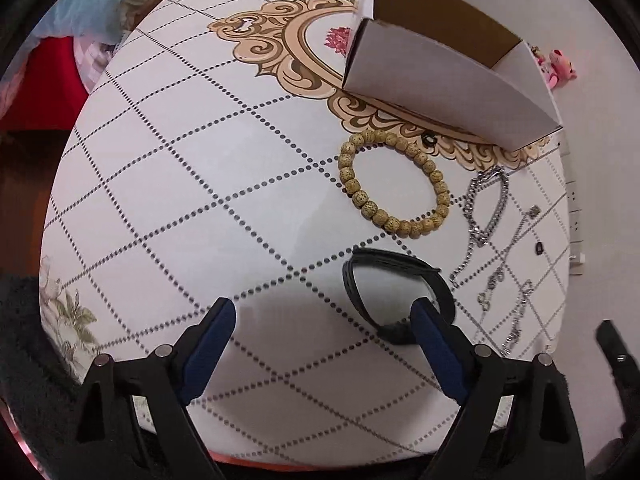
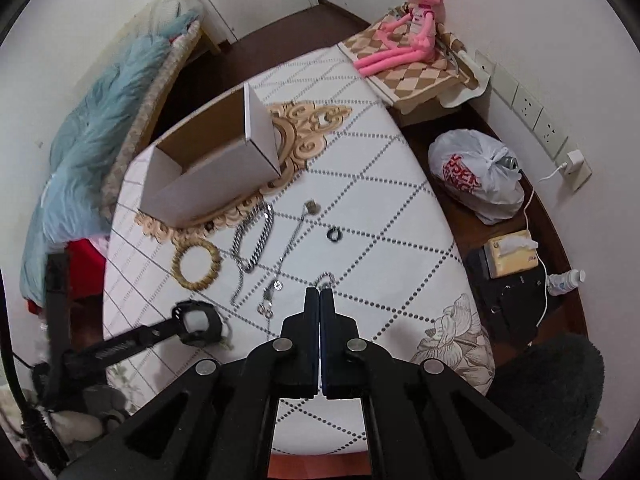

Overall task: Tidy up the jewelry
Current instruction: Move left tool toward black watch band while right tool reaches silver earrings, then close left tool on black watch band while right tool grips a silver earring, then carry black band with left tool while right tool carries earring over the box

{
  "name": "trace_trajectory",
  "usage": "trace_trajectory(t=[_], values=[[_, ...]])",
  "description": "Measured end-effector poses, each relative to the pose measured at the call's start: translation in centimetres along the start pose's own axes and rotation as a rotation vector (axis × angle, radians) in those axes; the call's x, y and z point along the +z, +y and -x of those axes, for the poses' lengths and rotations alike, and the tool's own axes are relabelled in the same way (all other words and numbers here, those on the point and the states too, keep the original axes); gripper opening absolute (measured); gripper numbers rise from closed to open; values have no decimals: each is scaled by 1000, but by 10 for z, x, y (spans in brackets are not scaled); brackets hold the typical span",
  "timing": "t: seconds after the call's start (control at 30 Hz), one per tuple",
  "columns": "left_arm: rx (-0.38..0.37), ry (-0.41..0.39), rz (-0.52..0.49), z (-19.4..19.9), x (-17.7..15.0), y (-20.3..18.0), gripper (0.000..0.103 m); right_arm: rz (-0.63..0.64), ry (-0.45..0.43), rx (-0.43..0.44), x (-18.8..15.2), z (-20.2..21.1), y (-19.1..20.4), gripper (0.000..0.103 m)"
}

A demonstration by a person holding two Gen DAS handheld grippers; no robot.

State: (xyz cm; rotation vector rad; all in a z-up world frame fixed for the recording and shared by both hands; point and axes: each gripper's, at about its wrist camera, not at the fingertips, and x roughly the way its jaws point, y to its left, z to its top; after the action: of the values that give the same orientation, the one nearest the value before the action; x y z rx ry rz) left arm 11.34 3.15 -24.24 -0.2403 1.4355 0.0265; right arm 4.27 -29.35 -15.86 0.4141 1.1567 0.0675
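On the patterned table a black wristband (image 1: pixel 400 296) lies just ahead of my open left gripper (image 1: pixel 322 312); its right finger reaches inside the band's loop. The band also shows in the right wrist view (image 2: pixel 196 322). A beaded wooden bracelet (image 1: pixel 390 182) (image 2: pixel 196 264) lies beyond it, with silver chains (image 1: pixel 486 208) (image 2: pixel 256 240) to the right. A small black ring (image 2: pixel 334 235) lies apart. An open white cardboard box (image 1: pixel 444 76) (image 2: pixel 208 164) stands behind. My right gripper (image 2: pixel 320 300) is shut and empty above the table, near a small silver piece (image 2: pixel 326 278).
The table (image 2: pixel 400 240) has a rounded edge. A pink plush toy (image 2: pixel 408 36) sits on a checked stand at the back right. On the floor at the right lie a white plastic bag (image 2: pixel 476 176), a tissue box (image 2: pixel 510 254) and a bottle (image 2: pixel 566 280). A bed with blue bedding (image 2: pixel 88 140) is to the left.
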Motion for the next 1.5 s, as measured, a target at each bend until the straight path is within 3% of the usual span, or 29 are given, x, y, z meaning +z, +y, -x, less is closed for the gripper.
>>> trace_trajectory(t=[0.03,0.1,0.13,0.2,0.27,0.33,0.4,0.6,0.67,0.7,0.8,0.97,1.17,1.27,1.3,1.33,1.37,1.5], values=[[11,0,-7,-3,0,-4,67,1,12,7,2,-2,-1,0],[23,-4,-37,-10,2,-10,47,-26,39,20,5,-9,-6,0],[29,-21,-55,-10,2,-18,29,-39,81,33,6,-18,-9,0],[15,-25,-101,-11,3,-25,8,-52,134,32,4,-31,-13,1],[29,-37,-125,-10,2,-28,8,-38,158,27,0,-40,-13,11],[44,-48,-147,-10,-1,-32,7,-9,184,7,-7,-53,-9,35],[45,-53,-148,-8,-5,-29,7,30,206,-12,-14,-64,-2,37],[57,-86,-154,2,-27,-17,5,161,211,-136,-28,-85,24,36],[50,-87,-148,11,-32,-8,5,210,176,-196,-33,-87,33,14],[47,-90,-146,15,-34,-3,5,222,167,-205,-34,-87,35,9],[36,-100,-141,23,-35,5,5,191,169,-178,-33,-85,32,6],[10,-131,-143,43,-37,9,5,122,96,-88,-23,-48,29,6],[-89,-148,-76,67,-26,19,5,118,14,-16,2,-2,43,6],[-131,-115,13,57,-20,21,12,116,-3,9,10,8,48,6],[-132,-88,34,51,-21,27,22,119,-6,9,12,9,48,6],[-131,-72,45,45,-21,25,40,119,-10,10,12,10,50,6],[-130,-47,64,37,-22,26,44,118,-7,10,11,8,51,6],[-134,29,82,5,-25,23,44,113,9,-9,8,-5,47,6]])
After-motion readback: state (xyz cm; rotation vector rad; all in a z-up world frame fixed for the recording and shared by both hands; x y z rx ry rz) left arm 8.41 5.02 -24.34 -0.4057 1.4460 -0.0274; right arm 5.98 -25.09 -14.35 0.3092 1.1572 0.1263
